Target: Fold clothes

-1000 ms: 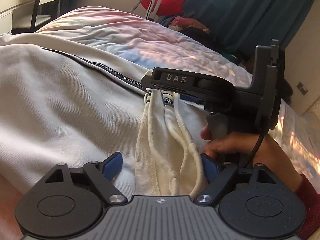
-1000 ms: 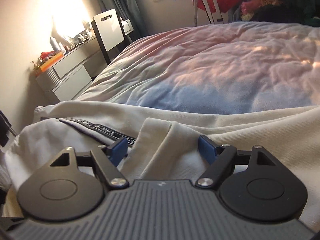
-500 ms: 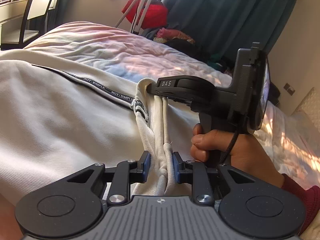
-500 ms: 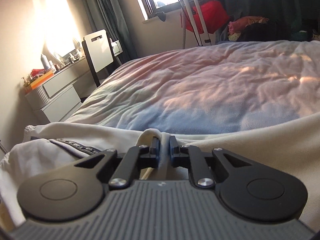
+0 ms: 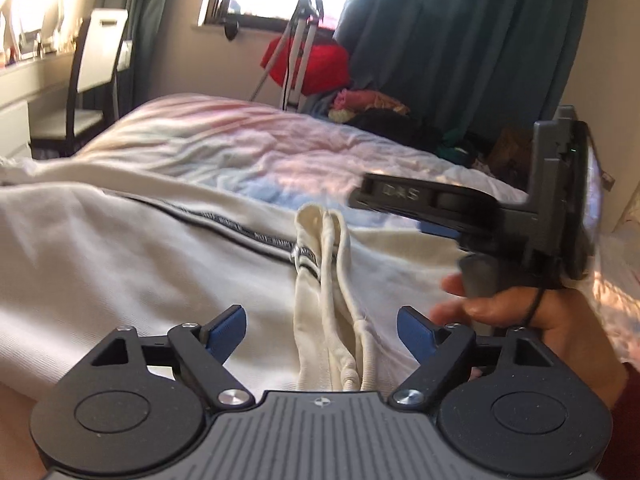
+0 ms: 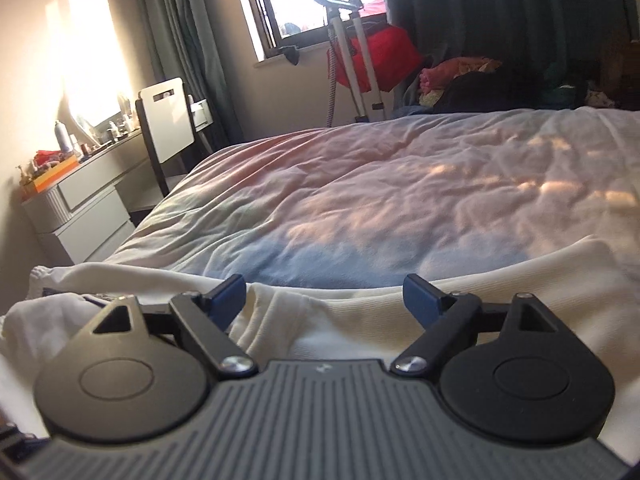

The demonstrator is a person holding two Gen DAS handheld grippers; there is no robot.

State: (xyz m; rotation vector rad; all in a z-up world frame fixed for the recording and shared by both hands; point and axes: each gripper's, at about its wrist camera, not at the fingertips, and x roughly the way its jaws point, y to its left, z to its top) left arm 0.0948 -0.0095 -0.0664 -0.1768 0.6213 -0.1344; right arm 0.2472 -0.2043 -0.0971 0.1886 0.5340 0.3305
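A cream garment (image 5: 120, 264) with a black lettered stripe (image 5: 240, 232) lies on the bed. A bunched ridge of its fabric (image 5: 324, 280) runs between the fingers of my left gripper (image 5: 322, 326), which is open and holds nothing. My right gripper, seen from the left wrist (image 5: 404, 200), hovers just past the ridge's far end, lifted off the cloth. In the right wrist view my right gripper (image 6: 324, 296) is open, with a cream fold (image 6: 288, 312) lying loose below it.
The bed's pastel duvet (image 6: 400, 184) stretches beyond the garment. A white desk (image 6: 88, 200) and chair (image 6: 168, 128) stand at the left. A tripod (image 5: 296, 52), red bag (image 5: 316, 64) and clothes pile (image 5: 368, 108) sit by the dark curtains.
Both grippers were shut on the bunched cream fabric half a second ago and have now opened, letting it go. The right gripper has lifted and moved right, away from the ridge.
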